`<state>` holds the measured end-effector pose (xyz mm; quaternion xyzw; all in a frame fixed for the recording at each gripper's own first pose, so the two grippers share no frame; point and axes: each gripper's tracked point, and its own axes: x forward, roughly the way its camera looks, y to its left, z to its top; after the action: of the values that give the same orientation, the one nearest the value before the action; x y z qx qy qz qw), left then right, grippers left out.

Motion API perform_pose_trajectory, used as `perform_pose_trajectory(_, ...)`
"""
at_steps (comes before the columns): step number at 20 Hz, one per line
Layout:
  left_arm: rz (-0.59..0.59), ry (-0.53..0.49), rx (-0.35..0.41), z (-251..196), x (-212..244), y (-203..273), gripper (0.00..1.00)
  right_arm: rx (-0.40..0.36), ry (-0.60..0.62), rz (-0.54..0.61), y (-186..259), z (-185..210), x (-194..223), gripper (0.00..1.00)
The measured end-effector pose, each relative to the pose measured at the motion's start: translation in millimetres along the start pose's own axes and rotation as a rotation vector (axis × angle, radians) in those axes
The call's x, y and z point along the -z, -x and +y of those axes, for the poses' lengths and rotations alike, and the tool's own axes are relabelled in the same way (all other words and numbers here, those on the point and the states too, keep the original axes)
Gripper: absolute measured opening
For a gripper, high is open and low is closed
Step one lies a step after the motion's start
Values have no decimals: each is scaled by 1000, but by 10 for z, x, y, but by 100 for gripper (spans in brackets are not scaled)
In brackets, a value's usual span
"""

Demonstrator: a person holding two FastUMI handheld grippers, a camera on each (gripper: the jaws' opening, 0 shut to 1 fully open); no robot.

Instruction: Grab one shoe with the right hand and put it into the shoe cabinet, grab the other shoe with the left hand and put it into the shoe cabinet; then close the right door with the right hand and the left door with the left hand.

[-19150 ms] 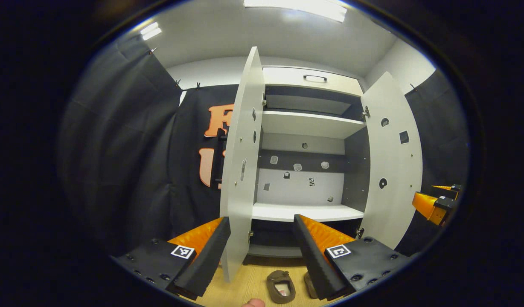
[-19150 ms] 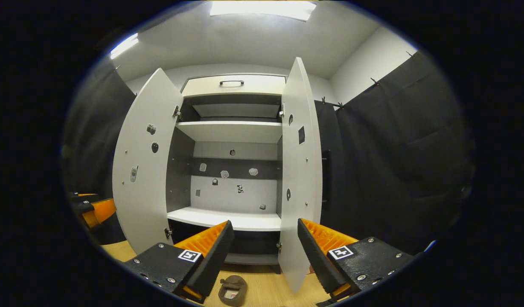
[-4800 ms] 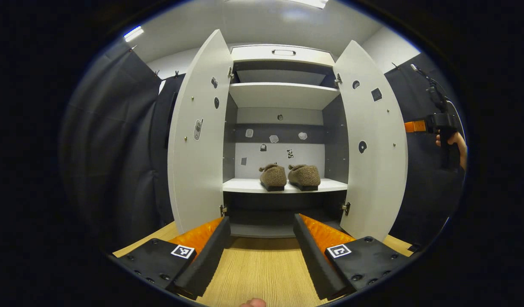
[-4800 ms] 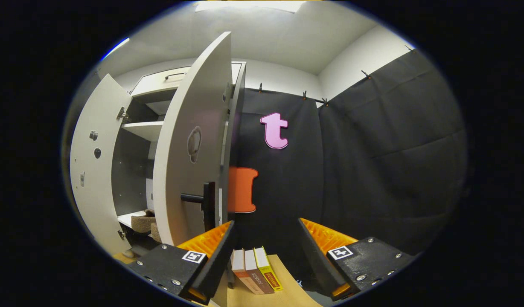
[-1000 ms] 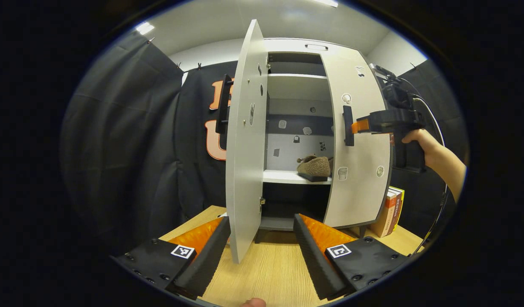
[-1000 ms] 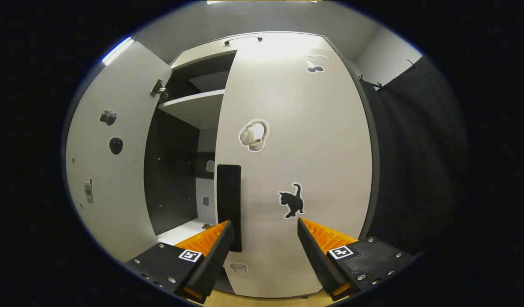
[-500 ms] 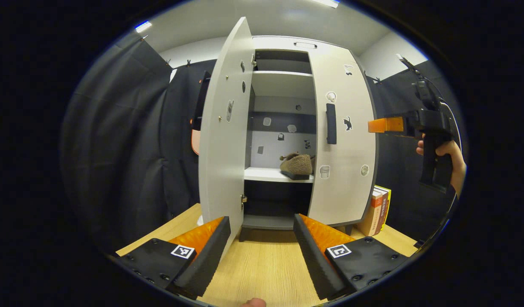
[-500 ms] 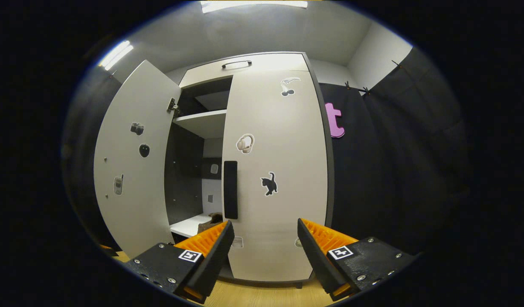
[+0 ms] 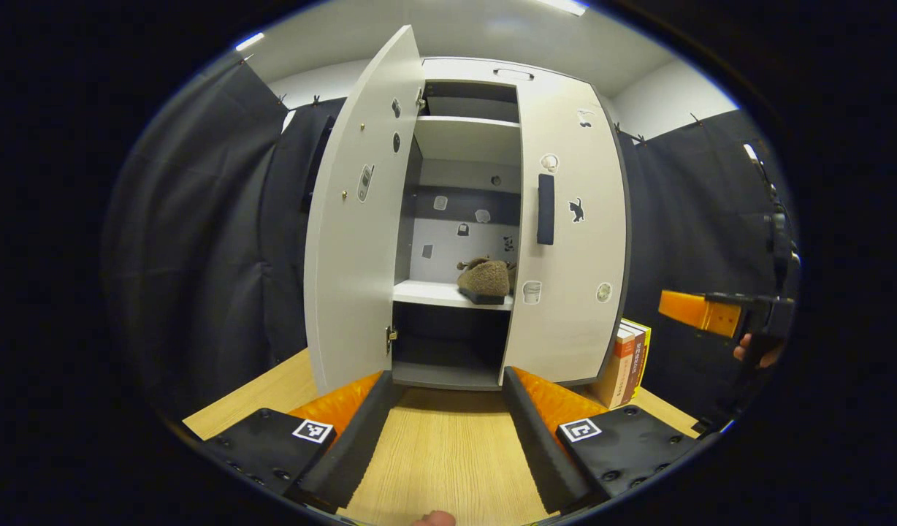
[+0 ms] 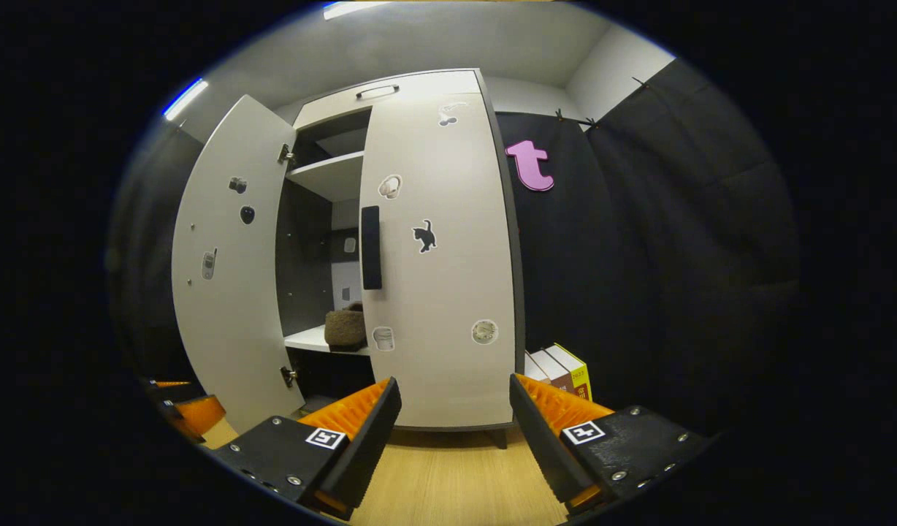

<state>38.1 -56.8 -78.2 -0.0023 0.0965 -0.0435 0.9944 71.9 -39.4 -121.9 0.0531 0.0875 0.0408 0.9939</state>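
Standing on the worktop [image 9: 448, 453], the shoe cabinet [image 9: 485, 73] serves as the reference for every position given below. Its right door [image 9: 573, 248] lies flush against the cabinet front, black handle [image 9: 545, 209] outward, so that half of the closing step reads as finished. Its left door [image 9: 353, 219] stands swung out from the cabinet, hinged at the cabinet's left edge, because your left hand has not yet pushed it.

Through the remaining gap you see one brown shoe [image 9: 483, 279] resting on the cabinet's lower white shelf [image 9: 426, 292], toe toward the back wall; a sliver of its partner shows just beside it, at the edge of the closed door. Both were set deep enough on the shelf that the doors should clear them.

Your left hand-held gripper [image 9: 448, 409] hovers low in front of the cabinet, released, fingers spread and empty, aimed at the opening between the doors. Your right hand-held gripper [image 10: 452, 416] is likewise released and empty, held off the cabinet front, apart from the closed door. Books [image 9: 627, 361] stand on the worktop just beside the cabinet's right wall, outside either door's swing.

Judged next: bring the left hand-held gripper around the outer face of the left door.
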Motion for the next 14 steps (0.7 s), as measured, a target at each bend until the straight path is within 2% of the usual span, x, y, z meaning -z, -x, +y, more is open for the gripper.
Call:
perform_pose_trajectory(3, -61, 15, -29, 106, -268, 23, 94, 20, -1, 14, 34, -106, 149, 92)
perform_pose_trajectory(4, -102, 26, -58, 210, -425, 43, 97, 26, -4, 6, 44, -118, 157, 93)
perform_pose_trajectory(8, -262, 37, -204, 868, -1216, 199, 96, 21, 6, -33, 119, -117, 91, 92)
perform_pose_trajectory(9, -270, 29, -227, 1032, -1378, 188, 94, 19, 1, -33, 124, -113, 73, 92)
perform_pose_trajectory(10, -263, 21, -259, 1230, -1504, 178, 96, 10, -11, -33, 126, -93, 48, 92)
perform_pose_trajectory(12, -272, -5, -305, 1570, -1801, 99, 94, -5, -27, -34, 134, -67, -4, 92)
perform_pose_trajectory(14, -273, -55, -350, 1845, -2017, -60, 96, -7, -23, -36, 156, -88, -50, 93)
